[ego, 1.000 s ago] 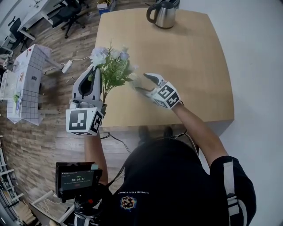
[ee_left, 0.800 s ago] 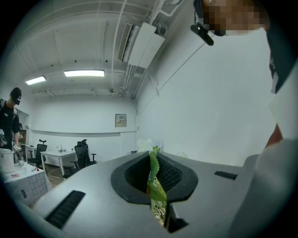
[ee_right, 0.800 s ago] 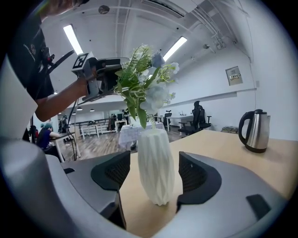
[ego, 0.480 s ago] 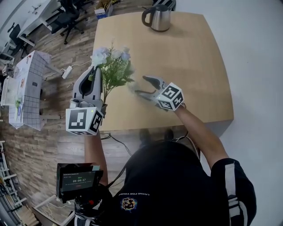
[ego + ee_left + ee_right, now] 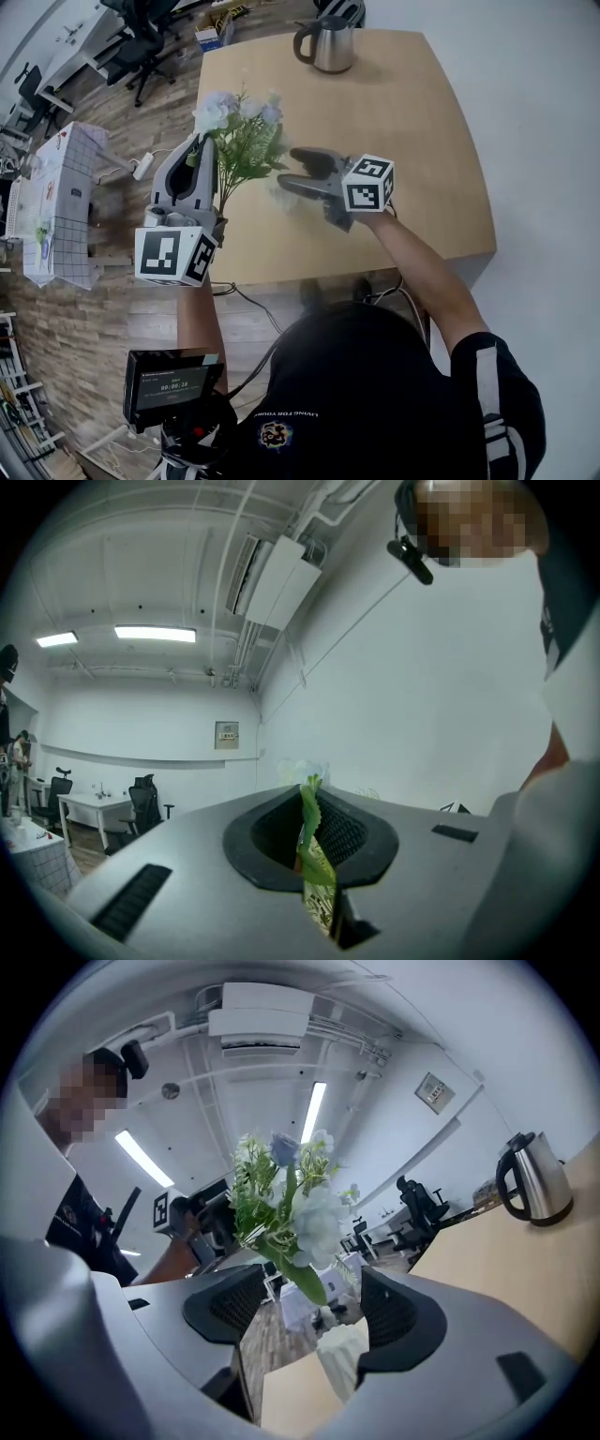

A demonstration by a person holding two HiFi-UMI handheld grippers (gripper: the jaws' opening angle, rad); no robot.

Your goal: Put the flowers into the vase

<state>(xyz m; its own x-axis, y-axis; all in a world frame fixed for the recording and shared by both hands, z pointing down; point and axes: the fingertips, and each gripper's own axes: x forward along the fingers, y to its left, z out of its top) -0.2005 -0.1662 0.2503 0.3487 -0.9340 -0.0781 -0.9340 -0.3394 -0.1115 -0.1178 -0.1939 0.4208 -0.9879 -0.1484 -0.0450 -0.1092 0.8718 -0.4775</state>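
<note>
My left gripper (image 5: pixel 195 150) is shut on the green stem (image 5: pixel 314 874) of a bouquet of pale blue and white flowers (image 5: pixel 241 127), held upright over the table's left edge. In the right gripper view the flowers (image 5: pixel 291 1204) rise ahead of the jaws. My right gripper (image 5: pixel 292 171) is open, level, and points left toward the bouquet. A small white vase (image 5: pixel 342 1368) stands on the table, low between the right jaws and beyond them; the pads do not touch it. In the head view the vase is only a pale blur under the right jaws.
A steel kettle (image 5: pixel 328 45) stands at the far edge of the wooden table (image 5: pixel 412 122). A white wall runs along the table's right side. Office chairs and a gridded white table (image 5: pixel 56 187) stand on the wood floor to the left.
My right gripper has risen off the table and rolled, so its marker cube now faces up. The left gripper with the flowers has lifted slightly.
</note>
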